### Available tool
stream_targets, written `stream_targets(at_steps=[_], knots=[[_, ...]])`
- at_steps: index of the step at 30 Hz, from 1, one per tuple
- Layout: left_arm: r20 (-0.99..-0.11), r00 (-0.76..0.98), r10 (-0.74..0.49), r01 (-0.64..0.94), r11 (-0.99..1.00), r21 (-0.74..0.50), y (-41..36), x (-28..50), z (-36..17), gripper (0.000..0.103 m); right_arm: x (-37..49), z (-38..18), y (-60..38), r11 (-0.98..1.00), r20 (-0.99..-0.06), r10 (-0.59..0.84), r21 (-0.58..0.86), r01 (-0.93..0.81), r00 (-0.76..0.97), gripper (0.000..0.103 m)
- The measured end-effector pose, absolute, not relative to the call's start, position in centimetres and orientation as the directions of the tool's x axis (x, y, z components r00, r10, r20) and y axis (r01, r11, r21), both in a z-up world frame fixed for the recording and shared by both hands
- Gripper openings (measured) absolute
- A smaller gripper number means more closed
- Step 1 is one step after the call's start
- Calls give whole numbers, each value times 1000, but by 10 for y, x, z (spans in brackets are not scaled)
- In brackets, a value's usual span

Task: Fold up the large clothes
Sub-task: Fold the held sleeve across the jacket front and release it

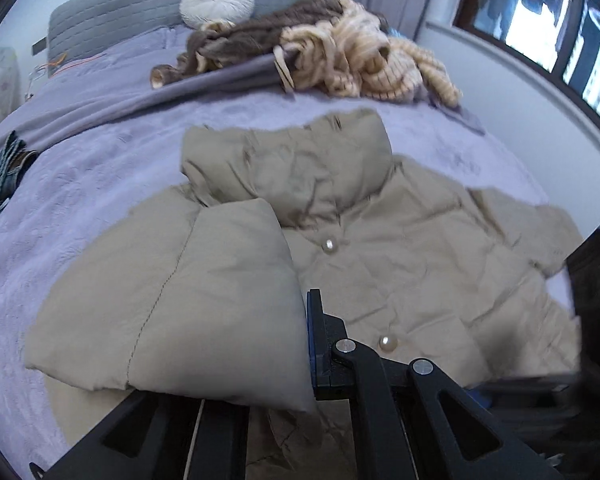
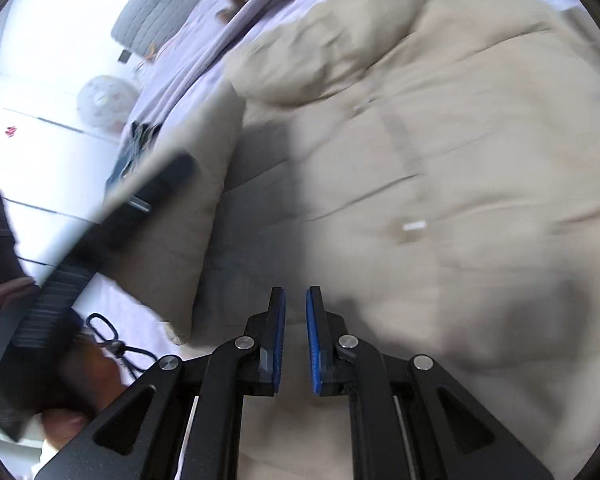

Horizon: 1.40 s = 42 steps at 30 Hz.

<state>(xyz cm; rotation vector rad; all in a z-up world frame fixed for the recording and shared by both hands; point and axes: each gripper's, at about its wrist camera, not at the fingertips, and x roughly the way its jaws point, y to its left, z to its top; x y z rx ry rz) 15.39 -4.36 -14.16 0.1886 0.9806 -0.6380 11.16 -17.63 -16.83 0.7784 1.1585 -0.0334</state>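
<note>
Clearly the beige puffer jacket [image 1: 380, 248] lies front-up on the lavender bed [image 1: 80, 184]. The left gripper [image 1: 300, 344] pinches its sleeve [image 1: 204, 296], carrying it over the buttons to fold inward. The right gripper [image 2: 296, 332], nearly closed, hovers empty above the jacket.

Bare bedspread [image 1: 80, 184] flanks the jacket [image 1: 400, 248]; piled knitwear [image 1: 340, 48] blocks beyond.

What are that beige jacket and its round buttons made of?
The beige jacket looks like smooth, matte woven nylon or polyester over puffy filling: stitched quilted panels, soft creases. Its buttons look glossy and pearl-like, probably plastic.
</note>
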Motion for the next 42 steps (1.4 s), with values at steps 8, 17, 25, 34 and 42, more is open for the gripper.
stream_targets(at_steps=[8, 17, 25, 34, 42], knots=[[-864, 371, -341, 604, 795, -55, -57, 127, -182, 78, 108, -166, -208, 737, -856, 326, 496, 459, 401, 12], [-796, 476, -374, 486, 866, -116, 39, 122, -120, 103, 93, -129, -204, 882, -900, 222, 350, 316, 376, 77], [-812, 355, -464, 18, 871, -490, 190, 195, -169, 94, 144, -105, -62, 987, -900, -21, -88, -133, 436, 81], [-831, 312, -461, 9, 876, -483, 170, 203, -211, 29, 187, -140, -1, 882, -812, -276, -426, -200, 514, 79], [-861, 321, -395, 61, 916, -398, 165, 207, -206, 29, 184, -122, -170, 917, -859, 35, 231, 324, 511, 80]])
